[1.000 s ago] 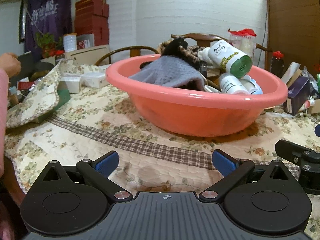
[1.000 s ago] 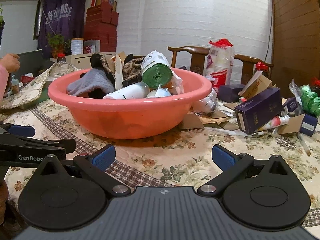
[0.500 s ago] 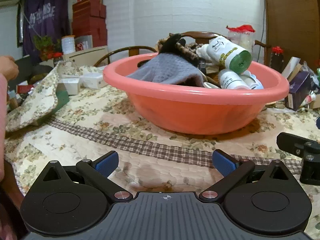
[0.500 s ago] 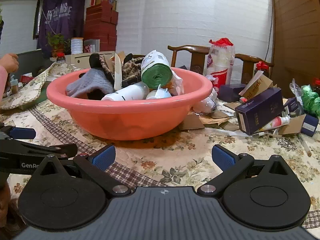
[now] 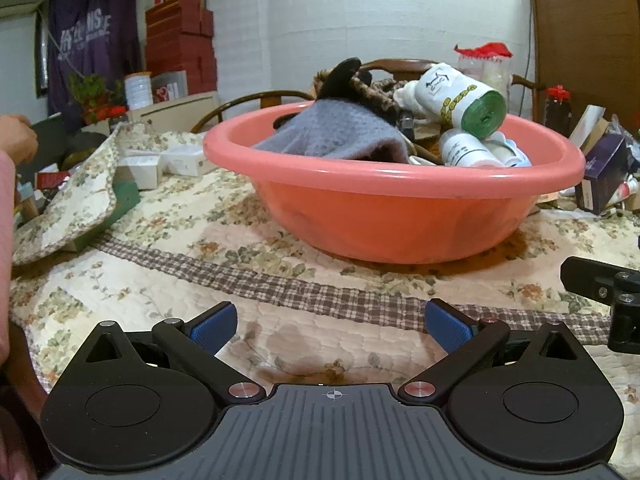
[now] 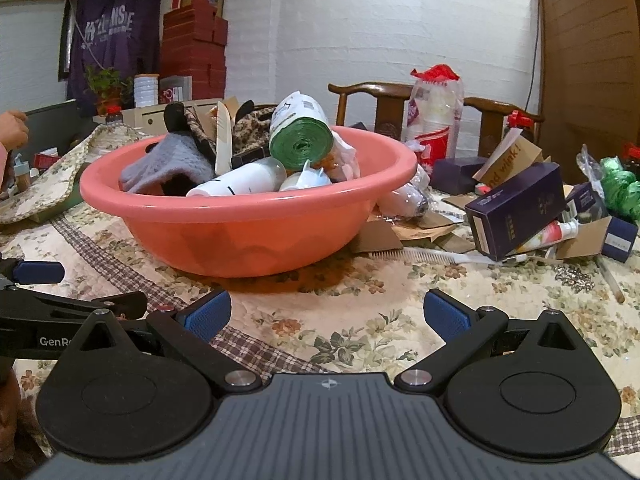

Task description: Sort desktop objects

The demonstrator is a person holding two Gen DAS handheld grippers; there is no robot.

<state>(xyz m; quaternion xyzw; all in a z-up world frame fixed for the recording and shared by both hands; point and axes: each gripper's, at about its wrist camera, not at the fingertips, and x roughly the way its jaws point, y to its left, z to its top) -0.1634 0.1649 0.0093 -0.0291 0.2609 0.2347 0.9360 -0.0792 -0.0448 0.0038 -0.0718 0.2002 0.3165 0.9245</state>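
A pink plastic basin (image 5: pixel 384 216) (image 6: pixel 248 232) stands on the floral quilted tablecloth, piled with a grey knitted cloth (image 5: pixel 332 136) (image 6: pixel 168 164), a roll of green bags (image 5: pixel 464 96) (image 6: pixel 300 136), white bottles (image 6: pixel 240 180) and a leopard-print item (image 6: pixel 252 128). My left gripper (image 5: pixel 330 326) hovers open above the cloth in front of the basin, nothing between its blue pads. My right gripper (image 6: pixel 328 316) is open too, just right of the left one, also empty.
Right of the basin lie dark purple boxes (image 6: pixel 516 208), cardboard, a tube, a white brush (image 6: pixel 424 256) and green ribbon (image 6: pixel 620 192). At left, a folded quilt edge (image 5: pixel 76 200) covers small white boxes. A person's hand (image 5: pixel 16 140) shows at far left. Wooden chairs stand behind.
Both views have dipped slightly lower and a little nearer the basin. Both grippers stay open and empty.
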